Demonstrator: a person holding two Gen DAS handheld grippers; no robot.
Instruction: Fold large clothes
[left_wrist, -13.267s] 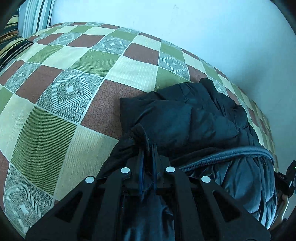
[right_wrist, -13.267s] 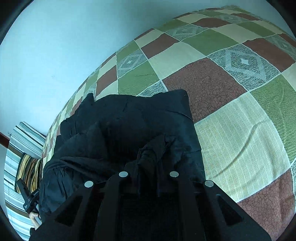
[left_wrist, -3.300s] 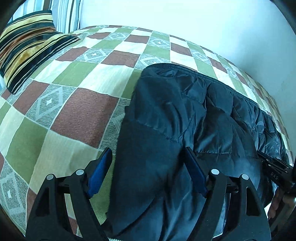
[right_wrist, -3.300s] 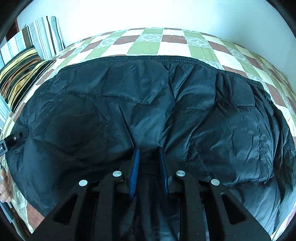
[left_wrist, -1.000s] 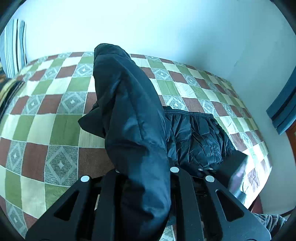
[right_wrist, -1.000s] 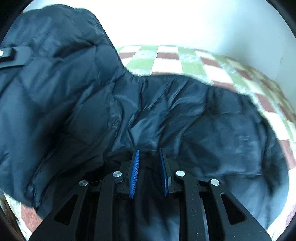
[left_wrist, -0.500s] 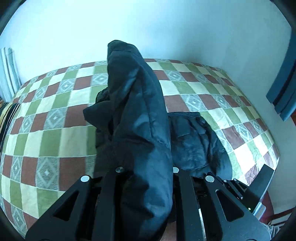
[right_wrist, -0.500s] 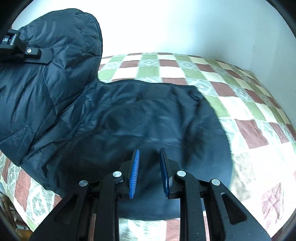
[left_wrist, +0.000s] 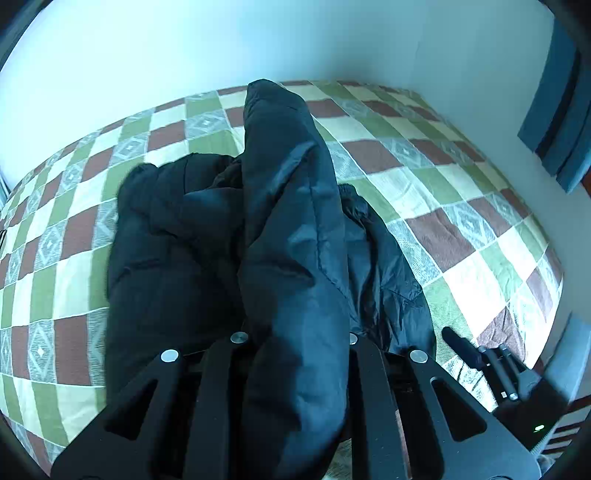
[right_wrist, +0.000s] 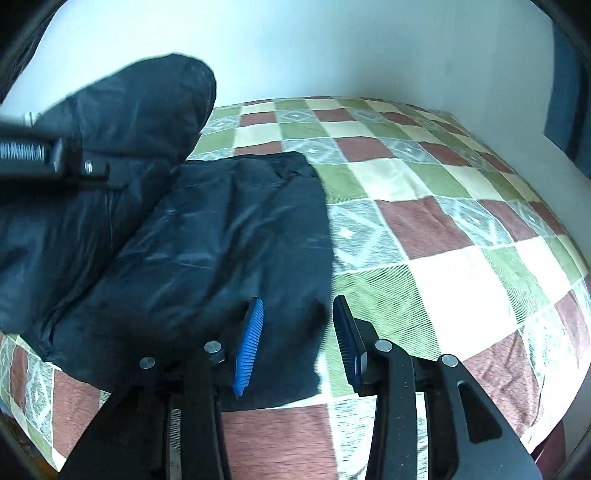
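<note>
A black puffer jacket (left_wrist: 280, 236) lies partly on the checkered bed. My left gripper (left_wrist: 295, 339) is shut on a thick fold of the jacket and holds it raised above the rest; the fingertips are hidden by fabric. In the right wrist view the jacket (right_wrist: 221, 251) spreads flat at the left, with the lifted part (right_wrist: 140, 110) up at the top left beside the left gripper (right_wrist: 55, 162). My right gripper (right_wrist: 299, 332) is open and empty, just above the jacket's near right corner.
The bed (right_wrist: 443, 229) has a green, brown and cream checkered cover, with its edge at the right and front. White walls (left_wrist: 221, 44) rise behind. A blue curtain (left_wrist: 561, 110) hangs at the right. The right gripper shows in the left wrist view (left_wrist: 491, 369).
My right gripper has opened and let go of the jacket. My left gripper has carried the raised fold further over the jacket lying on the bed.
</note>
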